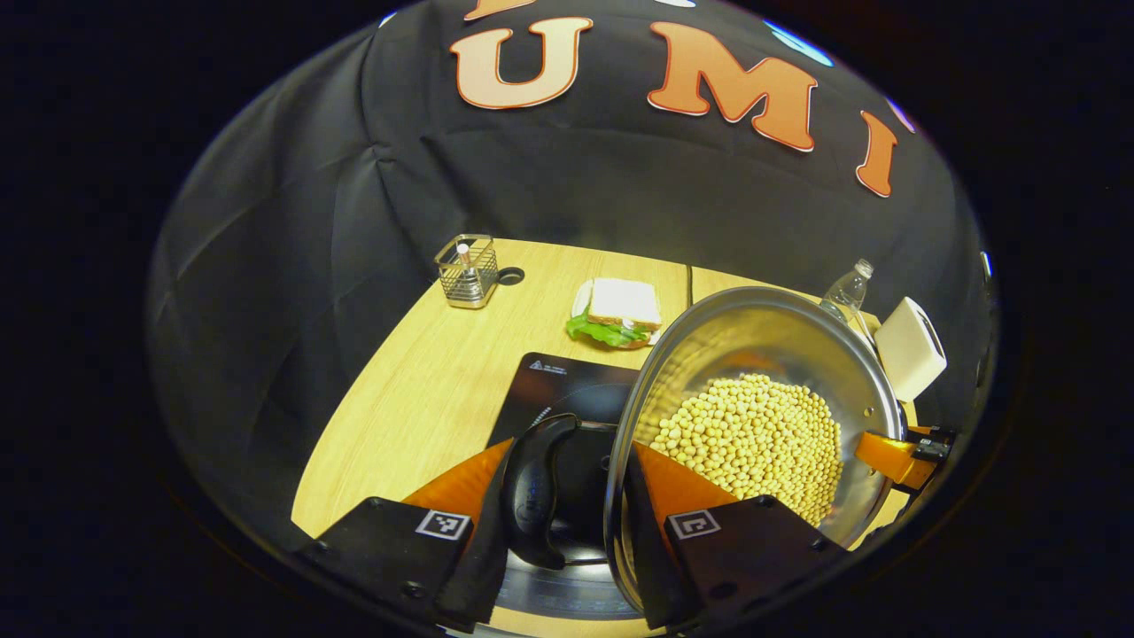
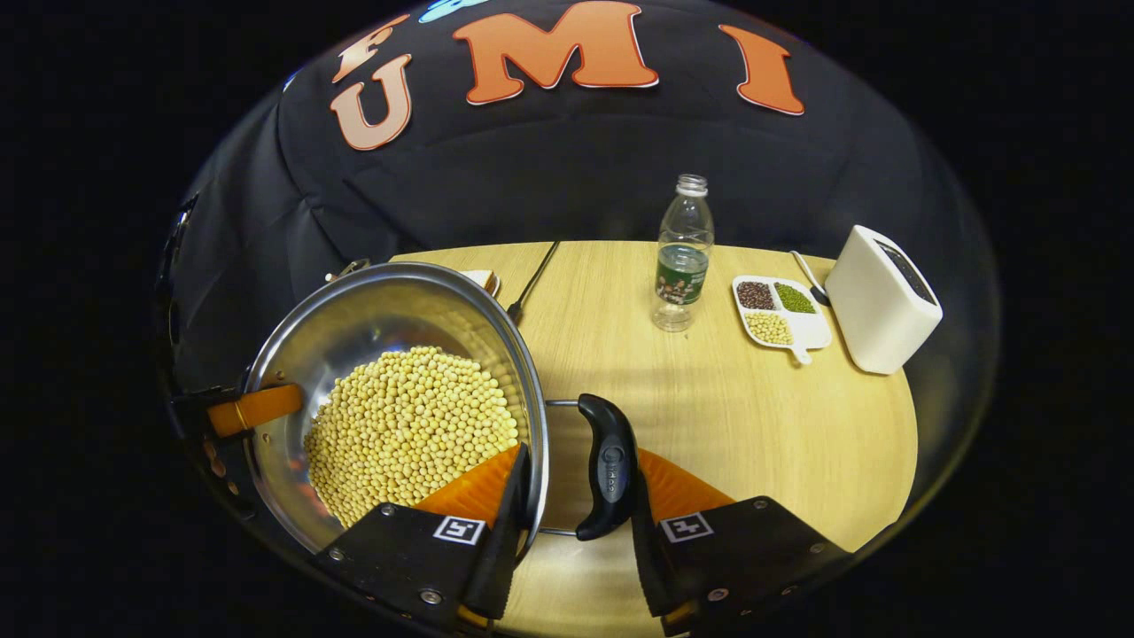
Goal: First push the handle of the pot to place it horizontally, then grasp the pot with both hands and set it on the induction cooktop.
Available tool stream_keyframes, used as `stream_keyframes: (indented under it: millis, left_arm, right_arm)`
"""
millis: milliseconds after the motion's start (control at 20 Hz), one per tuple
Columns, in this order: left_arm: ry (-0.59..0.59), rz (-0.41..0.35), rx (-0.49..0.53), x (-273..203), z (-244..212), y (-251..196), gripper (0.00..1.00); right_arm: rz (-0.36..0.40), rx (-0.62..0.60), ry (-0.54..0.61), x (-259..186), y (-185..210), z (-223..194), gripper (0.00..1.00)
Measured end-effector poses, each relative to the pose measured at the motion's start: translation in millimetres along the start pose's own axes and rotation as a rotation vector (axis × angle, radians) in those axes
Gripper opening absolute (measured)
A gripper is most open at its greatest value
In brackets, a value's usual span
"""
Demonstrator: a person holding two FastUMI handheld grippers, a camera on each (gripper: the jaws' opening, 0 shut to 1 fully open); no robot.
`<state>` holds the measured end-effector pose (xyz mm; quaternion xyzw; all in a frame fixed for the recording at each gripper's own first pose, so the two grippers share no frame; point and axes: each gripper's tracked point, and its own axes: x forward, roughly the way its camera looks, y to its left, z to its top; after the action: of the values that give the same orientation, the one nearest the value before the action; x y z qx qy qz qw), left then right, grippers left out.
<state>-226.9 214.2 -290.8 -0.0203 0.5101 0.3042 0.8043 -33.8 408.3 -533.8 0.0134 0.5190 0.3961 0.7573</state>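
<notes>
Left gripper (image 1: 571,532): jaws straddle one side of the pot (image 1: 753,354). One finger lies inside the rim against the wall, the other outside the black side handle (image 1: 536,496), so rim and handle sit between them. Whether both fingers press cannot be told.

Right gripper (image 2: 571,523): same hold on the opposite side. One finger is inside the rim, beside the beans (image 2: 407,425); the other is against the outer face of the second black handle (image 2: 607,465). Rim and handle lie between the jaws; firmness of the pinch cannot be told.

Pot: steel, about half full of pale yellow beans. In the left gripper view it sits over the near right part of the black cooktop (image 1: 567,390); contact with the cooktop cannot be judged. The far gripper's finger shows at the opposite rim in each view.

Farther on the desk (image 2: 753,425), left gripper view: a sandwich (image 1: 620,312) behind the cooktop, a wire holder (image 1: 467,270) near the back left edge. Right gripper view: a bottle (image 2: 682,257) upright at mid-desk, a divided tray (image 2: 780,315) of mixed beans to its right, a white box (image 2: 881,301) just beside the tray.
</notes>
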Motion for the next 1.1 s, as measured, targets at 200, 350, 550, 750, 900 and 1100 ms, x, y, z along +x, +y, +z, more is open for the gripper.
stream_keyframes:
  millis: [200,350,550,750,900,1100]
  left_arm:
    - [0.001,-0.004,0.008,-1.4,4.1,2.6,0.67]
    - [0.000,-0.010,0.006,-1.7,3.5,4.6,0.65]
    - [0.013,-0.014,0.019,0.6,3.4,3.0,0.67]
    - [0.052,-0.024,0.021,3.8,8.4,2.7,0.65]
    - [0.076,-0.042,0.029,6.2,13.3,2.0,0.66]
    - [0.108,-0.065,0.039,11.1,17.7,2.5,0.67]
  right_arm:
    - [-0.005,0.001,0.002,1.7,3.6,-0.2,0.58]
    - [-0.005,-0.003,0.006,-1.3,1.4,0.6,0.57]
    - [-0.007,-0.006,0.028,-5.5,-0.9,3.0,0.57]
    - [-0.020,0.001,0.064,-11.5,-1.5,5.2,0.58]
    - [-0.032,0.008,0.087,-13.8,-0.3,4.9,0.58]
    - [-0.057,0.013,0.107,-21.8,-2.3,10.3,0.58]
